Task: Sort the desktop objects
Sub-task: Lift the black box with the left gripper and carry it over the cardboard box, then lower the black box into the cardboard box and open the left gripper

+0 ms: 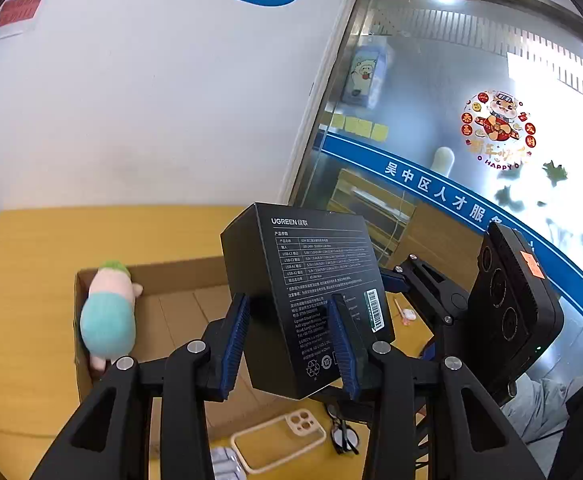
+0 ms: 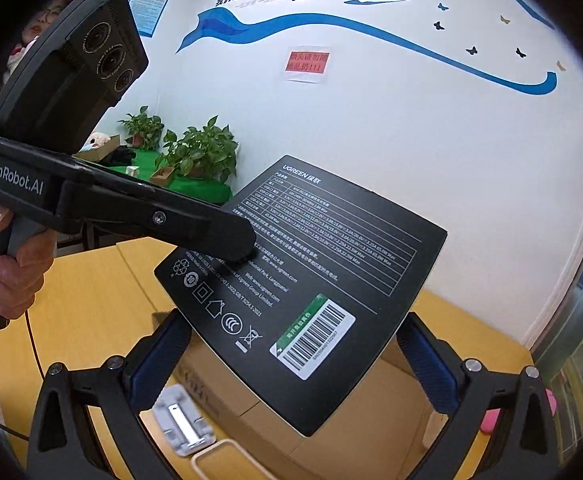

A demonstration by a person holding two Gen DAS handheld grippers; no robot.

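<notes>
My left gripper [image 1: 289, 340] is shut on a black UGREEN box [image 1: 303, 292] and holds it up above an open cardboard box [image 1: 179, 276] on the yellow table. In the right wrist view the same black box [image 2: 311, 280] is in the air, pinched by the left gripper's finger [image 2: 227, 240]. My right gripper [image 2: 291, 360] is open, its blue pads [image 2: 431, 364] wide apart on either side of the black box's lower edge, not touching it. A plush doll [image 1: 109, 316] lies in the cardboard box's left end.
A clear phone case [image 1: 279, 440], black glasses [image 1: 343, 432] and a grey-white holder [image 2: 183, 420] lie on the table [image 1: 23, 264] near the cardboard box [image 2: 331, 440]. A pink item [image 2: 495, 416] sits at right. Wall behind, glass door right, plants [image 2: 199, 152] far left.
</notes>
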